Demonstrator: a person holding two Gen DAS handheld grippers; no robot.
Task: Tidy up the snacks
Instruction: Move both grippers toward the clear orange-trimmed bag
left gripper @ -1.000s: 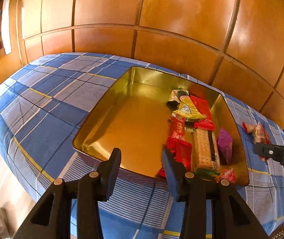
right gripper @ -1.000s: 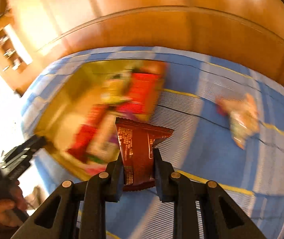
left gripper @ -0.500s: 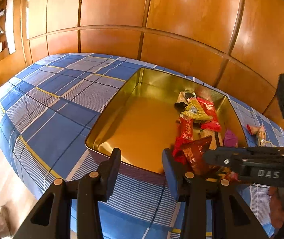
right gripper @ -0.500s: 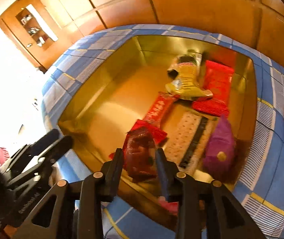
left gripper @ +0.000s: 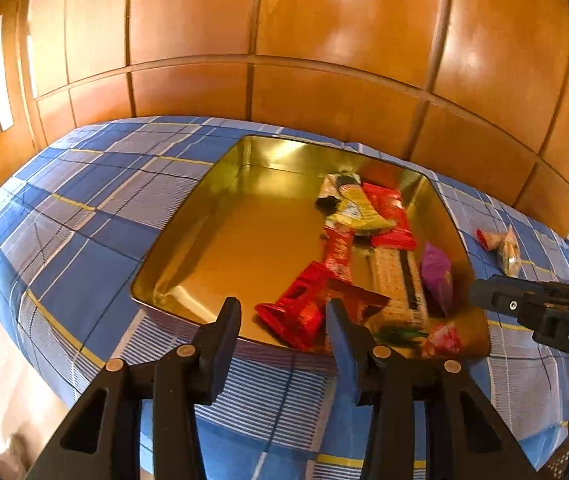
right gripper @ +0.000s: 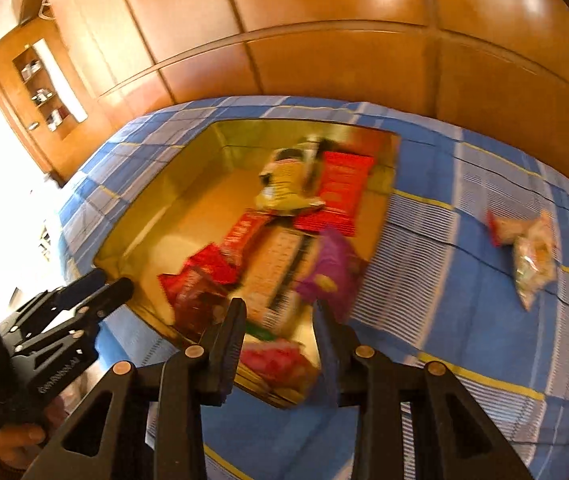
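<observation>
My right tool (right gripper: 278, 320) is open and holds nothing. Its jaws have just been opening, and nothing is between them now. The dark red snack packet (right gripper: 194, 300) lies in the gold tin (right gripper: 156, 200), near the front wall, just left of my right tool. My left tool (left gripper: 282, 320) is open a little too, with nothing in it. It hangs over the near edge of the tin.

The tin sits on the bed with the blue checked sheet (left gripper: 84, 220). Many snacks are inside it: a yellow packet (left gripper: 358, 208), a big red packet (left gripper: 390, 216), a long biscuit pack (left gripper: 398, 280) and a purple packet (left gripper: 436, 272).

Two small snack bags (right gripper: 528, 248) are not in the tin yet. They lie on the sheet, well to the right of the tin. From my right tool they are up and to the right. The bigger bag lies the long way, pointing towards me. I think my right hand is nearer to them, so it should go there next.
</observation>
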